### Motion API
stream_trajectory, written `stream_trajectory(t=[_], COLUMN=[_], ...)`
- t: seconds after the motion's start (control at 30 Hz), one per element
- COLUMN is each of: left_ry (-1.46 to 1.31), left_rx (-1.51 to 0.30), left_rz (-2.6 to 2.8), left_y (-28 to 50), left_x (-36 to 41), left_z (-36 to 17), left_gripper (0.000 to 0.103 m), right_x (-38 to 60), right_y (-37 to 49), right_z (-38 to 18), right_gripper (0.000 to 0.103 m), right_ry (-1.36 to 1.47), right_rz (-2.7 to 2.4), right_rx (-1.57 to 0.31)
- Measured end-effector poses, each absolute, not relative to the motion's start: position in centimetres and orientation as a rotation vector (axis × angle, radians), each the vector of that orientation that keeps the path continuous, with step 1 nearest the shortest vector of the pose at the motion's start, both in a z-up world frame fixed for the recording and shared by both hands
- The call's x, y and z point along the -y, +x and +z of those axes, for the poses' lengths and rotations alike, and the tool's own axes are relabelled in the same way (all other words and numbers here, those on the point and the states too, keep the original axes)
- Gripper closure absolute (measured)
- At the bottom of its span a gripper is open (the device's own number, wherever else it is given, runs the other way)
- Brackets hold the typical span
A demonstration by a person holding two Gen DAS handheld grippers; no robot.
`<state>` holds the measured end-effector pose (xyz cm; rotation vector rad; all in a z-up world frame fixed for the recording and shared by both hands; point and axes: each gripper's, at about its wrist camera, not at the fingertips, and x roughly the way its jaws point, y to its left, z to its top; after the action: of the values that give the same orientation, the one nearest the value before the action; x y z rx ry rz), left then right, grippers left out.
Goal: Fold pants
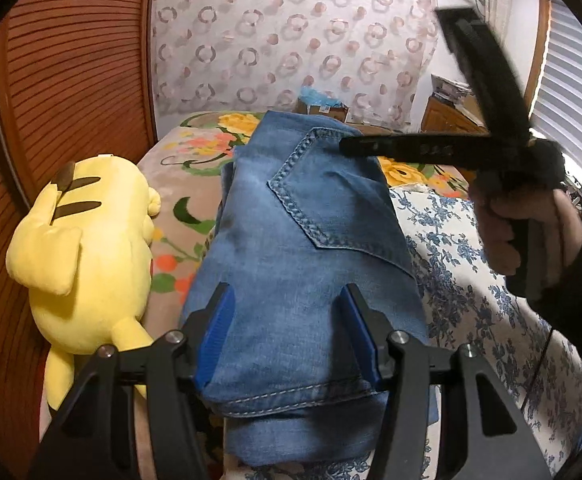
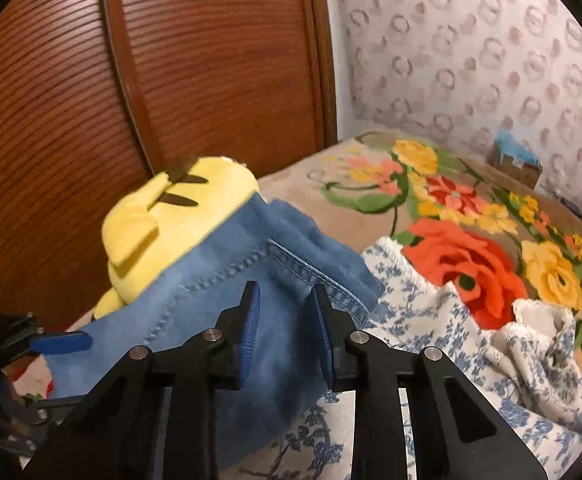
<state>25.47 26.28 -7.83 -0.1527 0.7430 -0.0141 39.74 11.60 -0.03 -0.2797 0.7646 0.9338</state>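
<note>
Pants point(image 1: 311, 240): blue denim, folded into a thick stack, back pocket with heavy stitching facing up, hem at the near end. Lying on a bed, partly on a white sheet with blue flowers point(image 1: 471, 280) and partly on a beige blanket with big orange and yellow flowers point(image 2: 471, 256). Just left of the stack, touching its edge, a yellow plush toy point(image 1: 87, 248) with brown stripes on its back, resting against a brown slatted wardrobe door point(image 1: 63, 80).

Left gripper point(image 1: 287, 328) over the near part of the stack, blue pads point(image 1: 217, 332) set wide apart, denim showing between them, nothing clamped. In the right wrist view, one blue pad of it at the far left edge, beside the denim.

Right gripper point(image 2: 285, 320) held in a hand point(image 1: 531, 232) at the right in the left wrist view, blurred, dark fingers crossing above the far right corner of the stack. From its own camera, pads parted with a gap, denim and a belt loop visible behind them; contact with the cloth not possible to tell, nothing pinched between them.

At the far end of the bed, a small cardboard box point(image 2: 515, 164) with something blue on top, against a wall with a ring and dot pattern point(image 1: 291, 32). Window blinds point(image 1: 571, 80) at the far right.
</note>
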Motion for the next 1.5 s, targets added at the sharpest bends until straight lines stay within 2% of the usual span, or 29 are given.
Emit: stream_trajectory(t=[0.13,0.33,0.73,1.07,1.5], left_ry=[-0.162,-0.178,-0.146,-0.118,-0.068], left_rx=[-0.747,-0.745,-0.701,-0.648,-0.597], left_rz=[-0.009,0.012,0.052,0.05,0.019], left_y=[25.6,25.7,23.7,21.1,17.5], left_x=[-26.5,-26.5,-24.6,-21.9,-17.5], left_z=[-8.0,-7.9,-5.4,-2.4,0.6], left_gripper=[0.048,0.048,0.048,0.048,0.048], right_x=[-11.7,-11.4,-5.9,-0.7,4.5], right_y=[41.5,41.2,36.2,30.4,24.4], right_z=[-2.3,-2.5,2.1,6.6,8.7], right_gripper=[0.085,0.085,0.085,0.079,0.066], right_ry=[-0.276,-0.271,-0.206,-0.203,-0.185], right_rz=[0.906,0.906,0.913,0.893,0.838], right_rx=[-0.823,-0.825,-0.769,-0.653,-0.582])
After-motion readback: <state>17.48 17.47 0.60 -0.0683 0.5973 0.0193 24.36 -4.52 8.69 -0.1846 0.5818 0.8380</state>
